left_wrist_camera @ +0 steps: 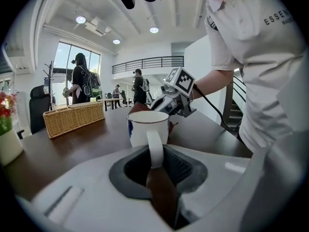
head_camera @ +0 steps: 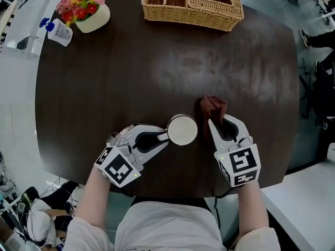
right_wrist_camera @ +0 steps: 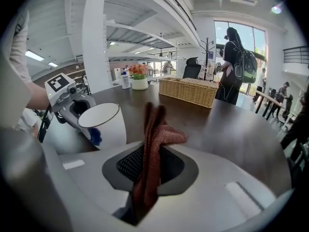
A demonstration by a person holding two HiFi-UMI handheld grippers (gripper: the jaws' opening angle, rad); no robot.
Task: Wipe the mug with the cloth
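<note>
White mug [head_camera: 182, 130] upright on table [head_camera: 157, 67], handle clamped by left gripper [head_camera: 164, 136] | rust-red cloth [head_camera: 212, 107] pinched in right gripper [head_camera: 220, 122], just beside mug

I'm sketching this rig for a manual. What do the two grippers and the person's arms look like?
Both the left gripper and right gripper have smooth white shells with dark grey ribbed pads inside the jaws. Each carries a cube of black-and-white square markers. A thin black cable trails from the right one. The person wears short white sleeves.
</note>
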